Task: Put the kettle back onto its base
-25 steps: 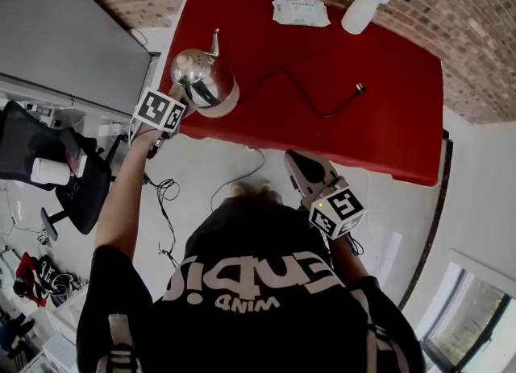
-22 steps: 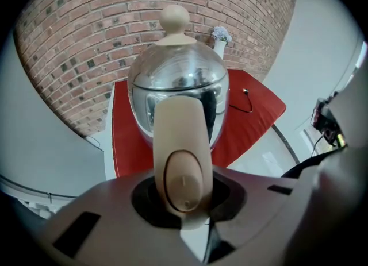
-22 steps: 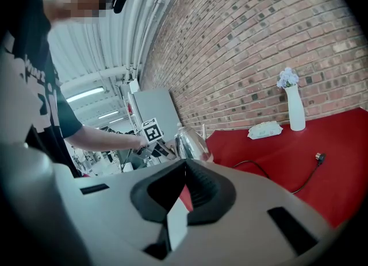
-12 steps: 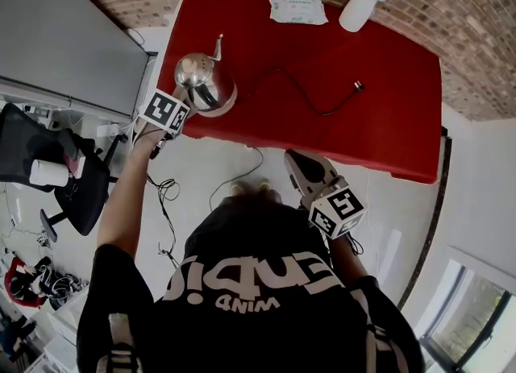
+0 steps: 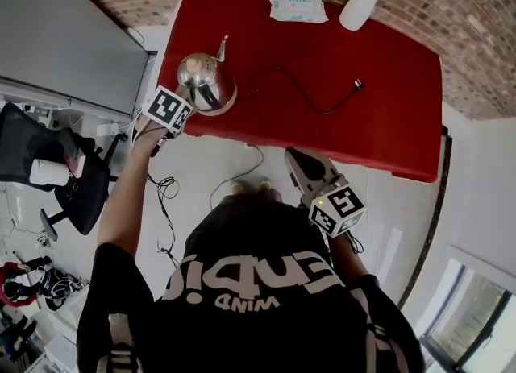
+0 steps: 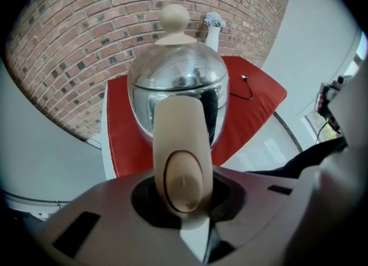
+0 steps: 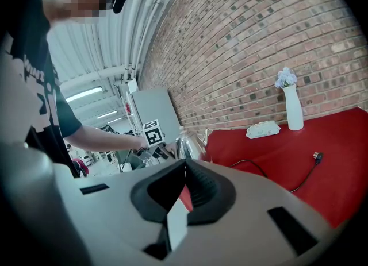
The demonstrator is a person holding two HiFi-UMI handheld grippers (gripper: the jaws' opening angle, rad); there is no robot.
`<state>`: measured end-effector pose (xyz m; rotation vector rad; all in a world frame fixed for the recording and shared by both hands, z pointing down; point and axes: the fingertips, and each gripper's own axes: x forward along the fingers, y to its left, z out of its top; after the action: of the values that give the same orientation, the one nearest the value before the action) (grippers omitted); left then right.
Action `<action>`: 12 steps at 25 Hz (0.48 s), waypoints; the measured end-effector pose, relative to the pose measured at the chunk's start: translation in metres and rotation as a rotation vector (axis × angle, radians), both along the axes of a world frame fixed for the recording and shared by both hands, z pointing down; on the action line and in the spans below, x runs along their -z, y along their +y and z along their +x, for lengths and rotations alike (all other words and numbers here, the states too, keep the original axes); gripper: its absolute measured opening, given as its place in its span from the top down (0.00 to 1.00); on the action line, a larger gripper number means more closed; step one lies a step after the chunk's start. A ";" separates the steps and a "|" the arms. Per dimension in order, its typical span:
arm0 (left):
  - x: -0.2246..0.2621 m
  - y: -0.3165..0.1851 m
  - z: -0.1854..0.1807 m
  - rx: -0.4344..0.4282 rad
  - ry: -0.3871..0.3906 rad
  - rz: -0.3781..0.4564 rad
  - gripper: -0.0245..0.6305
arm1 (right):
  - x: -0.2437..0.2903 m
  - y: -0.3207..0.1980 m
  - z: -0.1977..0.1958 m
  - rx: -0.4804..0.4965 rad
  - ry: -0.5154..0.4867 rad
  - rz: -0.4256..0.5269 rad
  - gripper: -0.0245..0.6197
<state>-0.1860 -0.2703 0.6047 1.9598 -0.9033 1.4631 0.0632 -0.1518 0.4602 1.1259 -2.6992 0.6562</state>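
**Kettle at its base, handle gripped**

The left gripper [image 5: 190, 96] is clenched on the cream handle [image 6: 180, 161] of the steel kettle [image 5: 203, 76]. The kettle stands at eleven o'clock in the head view, on the near left corner of the red table [image 5: 363, 138]. The round base [image 5: 229, 103] shows under it on its five o'clock side; whether the kettle is fully seated cannot be told. The right gripper [image 5: 300, 163], at four o'clock from the kettle and off the table, is closed on nothing. This looks like the final seating: the kettle must settle squarely before the handle is let go.
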 end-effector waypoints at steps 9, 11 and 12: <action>-0.004 0.001 0.002 -0.006 -0.022 -0.010 0.86 | -0.001 0.001 0.003 -0.006 -0.001 -0.006 0.93; -0.006 0.002 0.002 -0.005 -0.015 -0.011 0.86 | -0.001 0.001 0.002 -0.003 0.000 -0.005 0.93; -0.006 0.003 0.002 -0.002 -0.008 -0.011 0.86 | -0.001 0.002 0.002 -0.001 0.000 -0.006 0.93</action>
<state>-0.1844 -0.2676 0.6110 1.9494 -0.8951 1.4748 0.0650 -0.1503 0.4610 1.1267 -2.6946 0.6635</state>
